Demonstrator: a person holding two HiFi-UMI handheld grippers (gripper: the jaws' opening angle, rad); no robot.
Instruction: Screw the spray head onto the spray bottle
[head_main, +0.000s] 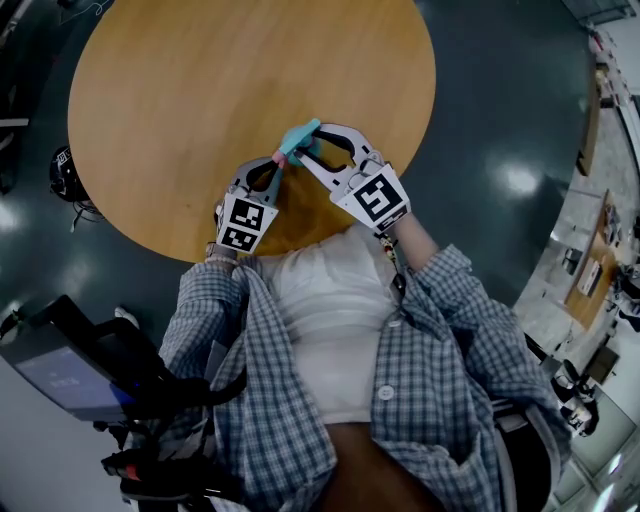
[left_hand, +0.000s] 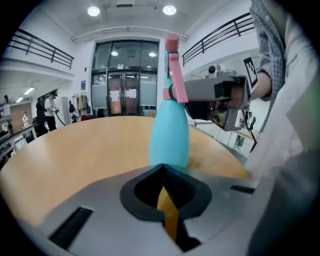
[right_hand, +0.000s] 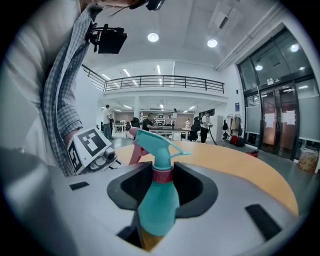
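One spray bottle (right_hand: 156, 205) upright, spray head (right_hand: 155, 145) uppermost

A round wooden desk (head_main: 200, 120) stood before me on a dark glossy floor (head_main: 500, 120). Glass doors (left_hand: 122, 92) lay beyond it.

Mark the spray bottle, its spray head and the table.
spray bottle (right_hand: 157, 210): right gripper view, on its teal body.
spray head (right_hand: 152, 143): right gripper view, on the teal housing above the pink collar.
table (head_main: 220, 90): head view, on the bare wooden top.
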